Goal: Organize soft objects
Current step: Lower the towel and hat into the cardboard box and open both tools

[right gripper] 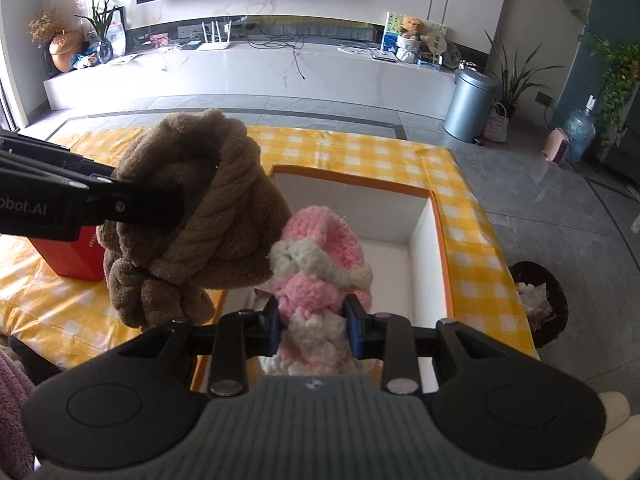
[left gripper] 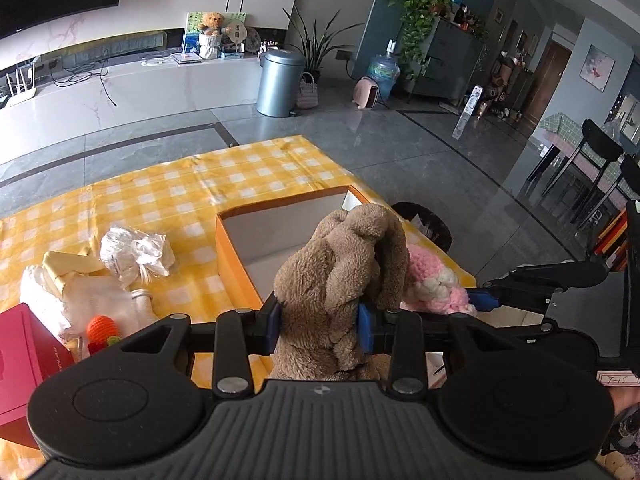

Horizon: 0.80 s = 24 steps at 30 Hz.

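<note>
The left tool (left gripper: 320,322) is pinching a brown fleece bundle (left gripper: 340,276), its blue pads pressed into the fabric on either side. The bundle is twisted and knotted on itself, and from the other side it hangs in the air over the near left corner of an open orange box (right gripper: 444,248) with white inner walls. The right tool (right gripper: 313,326) is pinching a pink and white knitted piece (right gripper: 316,272), which stands up between its pads over the box's opening. The two soft things sit just beside each other, the brown one to the left.

The box stands on a bench covered with a yellow checked cloth (left gripper: 168,184). On the left of the bench lie a crumpled white wrapper (left gripper: 134,254), a pale yellow folded cloth (left gripper: 70,266), a small orange knitted ball (left gripper: 102,328) and a red box (left gripper: 24,364) at the near left edge. Off the right side of the bench a dark bin (right gripper: 540,304) stands on the grey floor tiles. Far across the room a silver trash can (right gripper: 470,100) stands by a long white TV shelf.
</note>
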Tool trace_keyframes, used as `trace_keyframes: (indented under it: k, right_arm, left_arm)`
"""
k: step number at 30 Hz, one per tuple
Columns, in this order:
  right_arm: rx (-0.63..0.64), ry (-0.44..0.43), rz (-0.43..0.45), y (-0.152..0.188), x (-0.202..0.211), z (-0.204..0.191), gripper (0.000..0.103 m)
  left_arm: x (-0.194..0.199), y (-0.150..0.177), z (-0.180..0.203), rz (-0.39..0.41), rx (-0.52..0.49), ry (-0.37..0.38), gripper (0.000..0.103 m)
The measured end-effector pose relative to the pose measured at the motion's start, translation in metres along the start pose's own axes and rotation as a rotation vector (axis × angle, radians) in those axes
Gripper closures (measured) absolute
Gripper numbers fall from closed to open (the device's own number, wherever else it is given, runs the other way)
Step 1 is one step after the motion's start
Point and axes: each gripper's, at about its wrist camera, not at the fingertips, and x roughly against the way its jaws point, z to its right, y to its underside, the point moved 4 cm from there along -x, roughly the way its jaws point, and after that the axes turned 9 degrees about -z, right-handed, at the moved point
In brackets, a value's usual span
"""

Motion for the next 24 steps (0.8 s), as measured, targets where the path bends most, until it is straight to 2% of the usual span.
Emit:
trace_keyframes:
  k: [11, 18, 24]
  right_arm:
    - [-0.039, 0.045, -0.102, 0.011, -0.049, 0.040, 0.071]
    - [-0.011, 0.055, -0.183, 0.023, -0.081, 0.050, 0.072]
    - [-0.005, 0.053, -0.223, 0.030, -0.097, 0.052, 0.072]
  left_arm:
    - [-0.073, 0.002, 0.022, -0.150, -0.067, -0.011, 0.060]
    - [-0.096, 0.008, 0.033, -0.204, -0.130, -0.018, 0.059]
    - [-0.113, 0.010, 0.038, -0.247, -0.142, -0.032, 0.058]
